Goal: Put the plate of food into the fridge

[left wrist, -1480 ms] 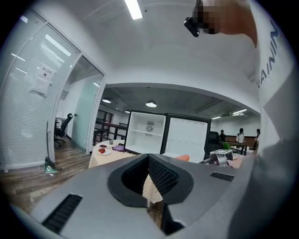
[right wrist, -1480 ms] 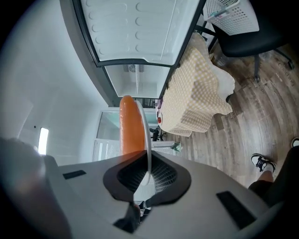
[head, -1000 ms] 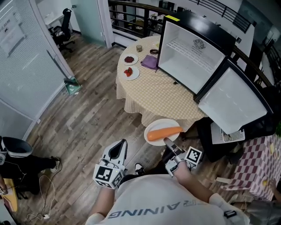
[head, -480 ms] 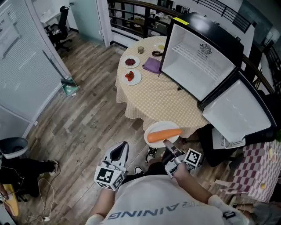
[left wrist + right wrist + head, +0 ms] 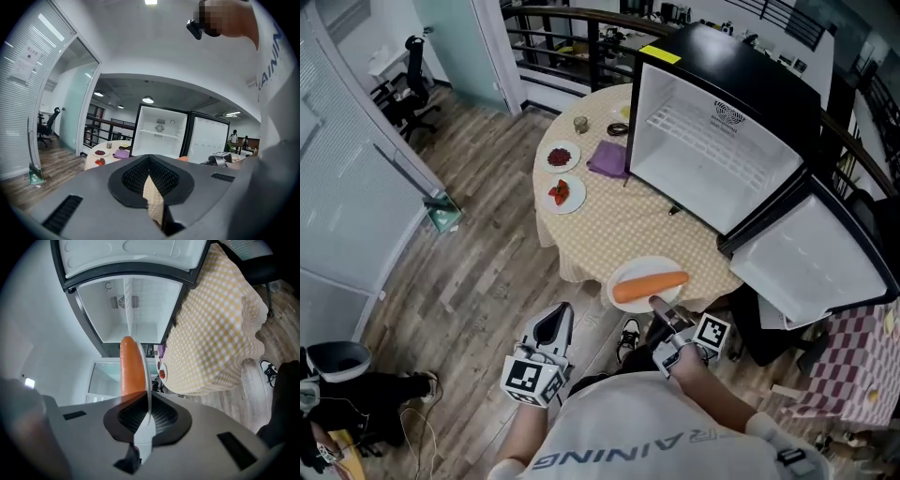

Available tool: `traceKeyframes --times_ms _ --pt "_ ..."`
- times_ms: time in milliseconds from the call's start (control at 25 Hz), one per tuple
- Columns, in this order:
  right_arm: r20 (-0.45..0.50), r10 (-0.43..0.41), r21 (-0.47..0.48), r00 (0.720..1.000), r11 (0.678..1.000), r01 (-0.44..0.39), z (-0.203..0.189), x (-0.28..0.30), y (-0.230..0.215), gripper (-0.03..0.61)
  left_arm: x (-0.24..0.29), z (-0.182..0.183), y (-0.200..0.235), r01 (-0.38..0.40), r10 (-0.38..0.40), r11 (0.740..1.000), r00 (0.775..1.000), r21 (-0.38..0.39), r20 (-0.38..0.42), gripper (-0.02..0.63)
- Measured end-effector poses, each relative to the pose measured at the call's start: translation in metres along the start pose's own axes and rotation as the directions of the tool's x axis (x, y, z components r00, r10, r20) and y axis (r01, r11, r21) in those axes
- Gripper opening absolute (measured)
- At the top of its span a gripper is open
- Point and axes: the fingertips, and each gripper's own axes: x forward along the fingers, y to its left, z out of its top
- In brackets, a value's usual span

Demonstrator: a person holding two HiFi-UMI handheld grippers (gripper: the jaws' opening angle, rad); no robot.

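The right gripper (image 5: 657, 303) has its jaws pinched almost together on the near rim of the white plate (image 5: 651, 263), holding it level over the near edge of the table (image 5: 623, 220). A carrot (image 5: 649, 284) lies across it. The open fridge (image 5: 712, 155) stands beyond on the table's far side. The left gripper (image 5: 551, 324) hangs closed and empty.

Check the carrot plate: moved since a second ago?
Yes. The plate in the right tongs has moved toward the round table: earlier short of the cloth's edge, now overlapping it.
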Motion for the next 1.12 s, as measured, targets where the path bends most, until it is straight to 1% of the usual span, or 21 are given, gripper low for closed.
traceKeyframes --times_ms 80,240,400,560,800,880,960,1040,1120 --pt "0.022 -0.007 0.01 1.0 1.0 0.007 0.02 0.006 -0.001 0.034 0.024 0.007 -0.001 0.018 -0.018 1.0 1.0 0.014 -0.009 0.009" --pt "0.059 0.006 0.029 0.998 1.0 -0.008 0.055 0.02 -0.001 0.034 0.068 0.016 -0.005 0.056 -0.055 0.997 0.998 0.055 -0.027 0.009" --pt "0.077 0.011 0.039 0.997 0.999 -0.014 0.088 0.032 -0.002 0.034 0.105 0.027 -0.011 0.077 -0.074 0.995 0.996 0.068 -0.041 0.009" --pt "0.076 0.009 0.034 0.997 0.999 -0.012 0.107 0.039 -0.001 0.034 0.132 0.032 -0.013 0.087 -0.084 0.994 0.995 0.068 -0.052 0.009" --pt "0.135 -0.012 0.056 0.991 0.998 0.004 0.131 0.037 -0.005 0.034 0.167 0.036 -0.023 0.169 -0.162 0.983 0.983 0.074 -0.085 0.009" --pt "0.169 -0.019 0.062 0.985 0.998 0.008 0.139 0.035 -0.003 0.034 0.18 0.039 -0.023 0.204 -0.197 0.976 0.976 0.071 -0.091 0.009" --pt "0.215 -0.027 0.067 0.976 0.998 0.012 0.145 0.033 -0.003 0.034 0.193 0.04 -0.023 0.256 -0.249 0.964 0.964 0.067 -0.097 0.008" --pt "0.273 -0.034 0.08 0.961 0.997 0.012 0.147 0.031 -0.006 0.034 0.204 0.039 -0.022 0.319 -0.312 0.945 0.945 0.067 -0.102 0.009" --pt "0.342 -0.043 0.087 0.939 0.996 0.014 0.15 0.029 -0.006 0.034 0.213 0.04 -0.022 0.388 -0.38 0.918 0.919 0.074 -0.11 0.009"
